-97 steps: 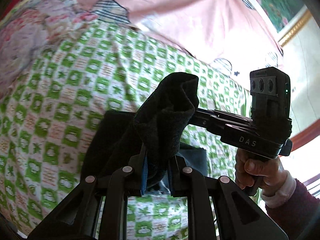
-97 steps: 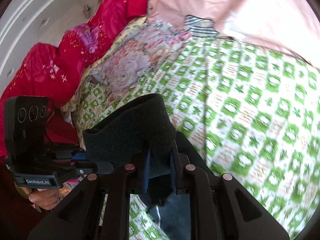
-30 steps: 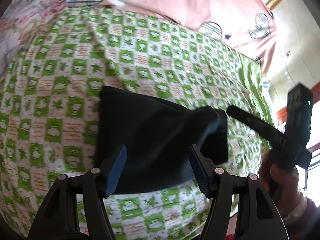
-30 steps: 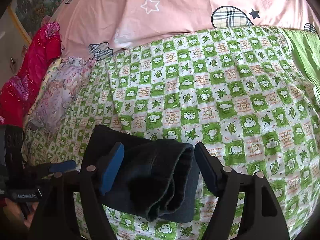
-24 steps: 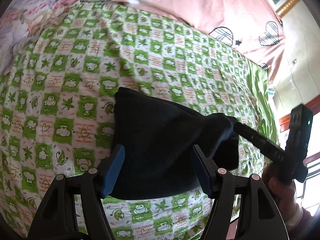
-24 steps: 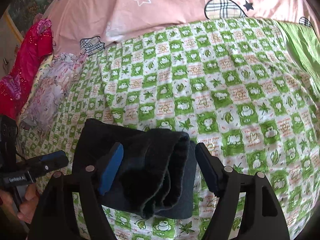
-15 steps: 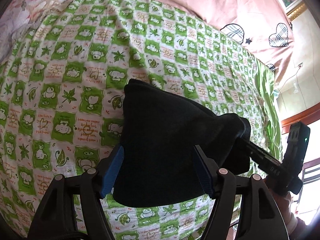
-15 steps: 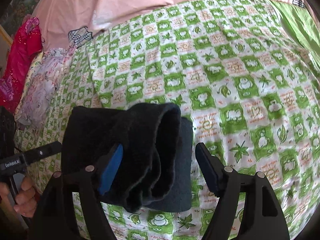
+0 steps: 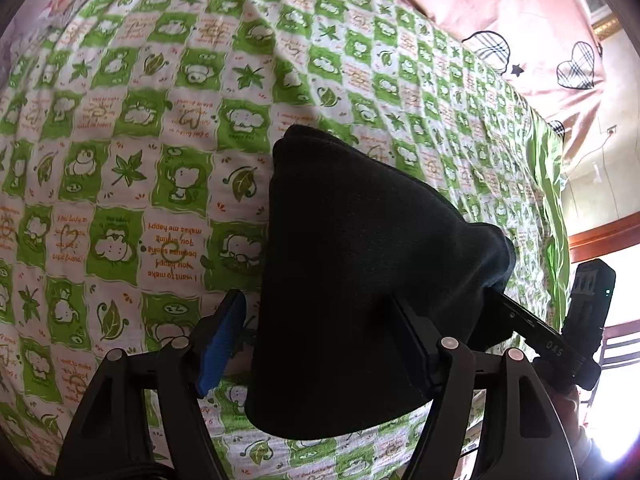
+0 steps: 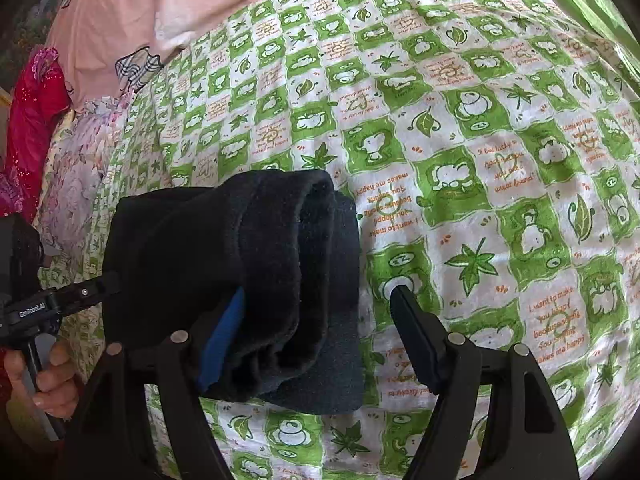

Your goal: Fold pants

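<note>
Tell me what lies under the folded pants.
The pants rest on the green checked sheet, which shows all around them. The patch directly beneath is covered, so anything there cannot be seen.

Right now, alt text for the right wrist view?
A folded bundle of dark navy fleece pants lies on a green-and-white checked bedspread, between the open fingers of the right gripper, which do not pinch it. At far left, a hand holds the left gripper; pink bedding lies beyond.
</note>
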The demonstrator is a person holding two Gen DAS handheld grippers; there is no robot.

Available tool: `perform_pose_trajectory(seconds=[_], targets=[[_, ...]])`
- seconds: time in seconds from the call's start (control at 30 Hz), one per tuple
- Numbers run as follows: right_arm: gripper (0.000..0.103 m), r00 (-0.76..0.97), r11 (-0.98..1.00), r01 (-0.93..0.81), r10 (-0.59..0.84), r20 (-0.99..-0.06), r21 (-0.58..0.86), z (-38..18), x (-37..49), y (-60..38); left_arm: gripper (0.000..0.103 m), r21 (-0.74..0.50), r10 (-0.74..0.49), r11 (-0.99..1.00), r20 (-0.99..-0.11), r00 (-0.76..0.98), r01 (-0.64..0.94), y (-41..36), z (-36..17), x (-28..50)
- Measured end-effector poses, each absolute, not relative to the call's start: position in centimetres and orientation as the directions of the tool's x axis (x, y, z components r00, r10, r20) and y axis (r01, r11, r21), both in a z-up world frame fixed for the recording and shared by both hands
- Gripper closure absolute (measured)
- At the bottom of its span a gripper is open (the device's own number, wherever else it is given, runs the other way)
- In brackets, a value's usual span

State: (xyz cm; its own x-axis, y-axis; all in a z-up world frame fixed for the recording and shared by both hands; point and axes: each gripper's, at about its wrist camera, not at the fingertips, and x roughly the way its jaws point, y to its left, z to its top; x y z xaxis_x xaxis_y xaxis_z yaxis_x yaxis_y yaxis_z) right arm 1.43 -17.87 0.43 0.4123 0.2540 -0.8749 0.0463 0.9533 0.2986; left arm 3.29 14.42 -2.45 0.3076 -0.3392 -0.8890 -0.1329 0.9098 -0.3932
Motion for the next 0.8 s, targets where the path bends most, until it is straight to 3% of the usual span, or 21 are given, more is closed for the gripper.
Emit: perform_pose_trajectory(seconds=[0.3,0.4,0.5,0.6,0.8], targets=[[0.029,0.393,0.899,0.074,0.372,-0.841,0.432,-0.8,2.1,-18.4,0.03,-0.419,-0.359,0.892,-0.885,0.297,-0.168,14.8,-3.9,4.0],[0.034,0.391,0.876,0.075,0.413,-0.822,0.476,-1.3,2.0,-18.6,0.04,-0.438,-0.38,0.883,-0.877,0.293,-0.168,14.6,-4.5,4.1],[0.039,0.392,0.873,0.063,0.423,-0.817,0.483,-1.3,2.0,-18.6,0.042,-0.439,-0.379,0.882,-0.876,0.297,-0.169,14.4,-4.6,4.2],[0.049,0.395,0.862,0.051,0.447,-0.803,0.505,-1.1,1.8,-18.6,0.048,-0.447,-0.387,0.88,-0.872,0.299,-0.163,14.3,-4.5,4.1],[0.06,0.411,0.867,0.004,0.454,-0.791,0.499,0.5,1.5,-17.9,0.072,-0.457,-0.403,0.881,-0.859,0.317,-0.119,13.9,-3.3,3.8]])
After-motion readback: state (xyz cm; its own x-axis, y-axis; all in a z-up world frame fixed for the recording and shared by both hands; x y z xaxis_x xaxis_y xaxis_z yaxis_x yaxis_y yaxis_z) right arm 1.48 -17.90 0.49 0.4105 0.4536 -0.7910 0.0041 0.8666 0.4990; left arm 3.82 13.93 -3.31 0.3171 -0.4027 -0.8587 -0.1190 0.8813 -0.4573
